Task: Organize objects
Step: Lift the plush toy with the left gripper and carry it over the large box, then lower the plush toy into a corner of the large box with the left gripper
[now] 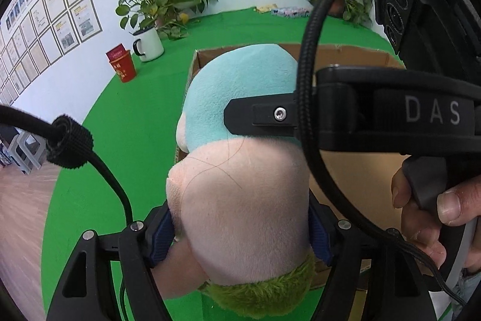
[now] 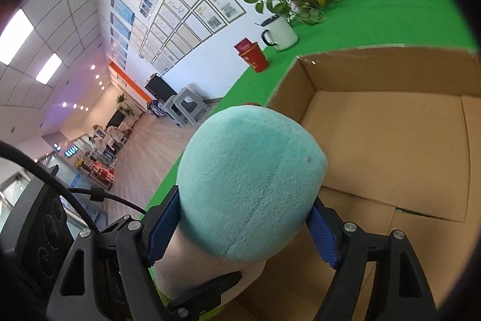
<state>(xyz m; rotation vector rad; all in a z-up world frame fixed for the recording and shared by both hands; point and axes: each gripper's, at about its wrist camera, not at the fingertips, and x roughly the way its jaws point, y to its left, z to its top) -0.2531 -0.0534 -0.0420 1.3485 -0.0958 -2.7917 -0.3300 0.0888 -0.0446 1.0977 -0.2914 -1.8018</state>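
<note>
the letters "das" stand in pale grey capitals on the black body of the right gripper [image 1: 261,116], seen crossing the left wrist view. a red tin [image 1: 121,66] on the green table [image 1: 126,122] carries gold print too small to read in either view. framed sheets [image 2: 192,14] on the white wall show lines of text and small photos, none legible. a white mug [image 2: 281,33] bears no readable mark. nothing readable shows on the cardboard box [image 2: 390,140].
</note>
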